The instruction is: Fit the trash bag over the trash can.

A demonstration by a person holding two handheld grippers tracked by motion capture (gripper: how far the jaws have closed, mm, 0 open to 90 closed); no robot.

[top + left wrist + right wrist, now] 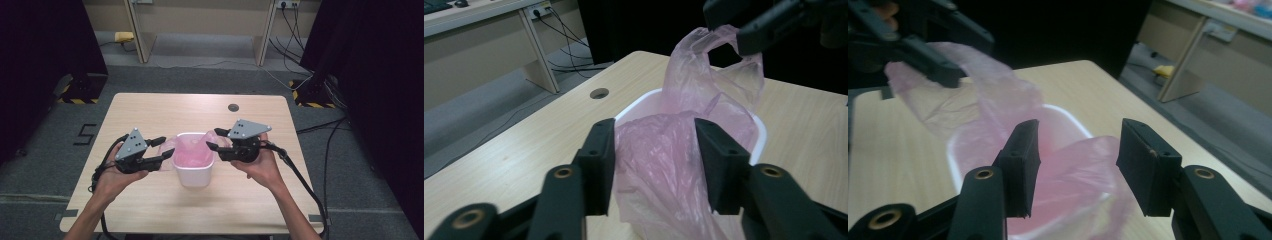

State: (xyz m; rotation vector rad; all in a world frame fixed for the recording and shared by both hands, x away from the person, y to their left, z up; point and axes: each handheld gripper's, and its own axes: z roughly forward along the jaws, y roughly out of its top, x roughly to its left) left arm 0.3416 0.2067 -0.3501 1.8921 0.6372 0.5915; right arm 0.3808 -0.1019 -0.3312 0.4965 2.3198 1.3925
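— Where are the hands?
— Either side of the white bin (194,172) mid-counter (150,107). Left tongs (163,148) and right tongs (214,139) both gape, pink bag (192,152) edges between them, unpinched.

Even overhead light, soft pictures, dark curtained edges.
In the high view the worktop (150,107) is evenly lit, with faint shadows under each hand and black surroundings at both sides. In both gripper views each claw's own jaws blur in the foreground, the pink bag (659,165) between them glows translucent, and the background falls dim.
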